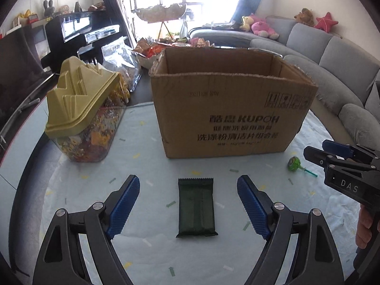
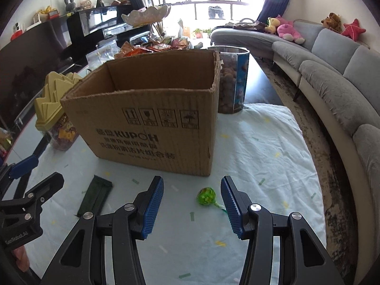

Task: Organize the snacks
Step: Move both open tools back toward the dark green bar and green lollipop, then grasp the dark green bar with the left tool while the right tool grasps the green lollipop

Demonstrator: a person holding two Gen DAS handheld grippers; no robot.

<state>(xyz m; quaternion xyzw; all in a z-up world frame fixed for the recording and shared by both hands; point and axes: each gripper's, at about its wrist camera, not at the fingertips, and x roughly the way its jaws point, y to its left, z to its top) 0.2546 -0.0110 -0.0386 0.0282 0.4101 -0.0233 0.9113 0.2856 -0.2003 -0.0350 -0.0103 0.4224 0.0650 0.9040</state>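
A dark green snack bar lies flat on the pale cloth, between the open fingers of my left gripper; it also shows in the right wrist view. A green-wrapped lollipop lies on the cloth between the open fingers of my right gripper; it also shows in the left wrist view. An open brown cardboard box stands behind both snacks, also in the right wrist view. Both grippers are empty. The right gripper body shows at the left wrist view's right edge.
A clear jar with a yellow sculpted lid stands left of the box. A tall clear canister of brown snacks stands behind the box's right side. Loose snack packets pile behind. A grey sofa curves on the right.
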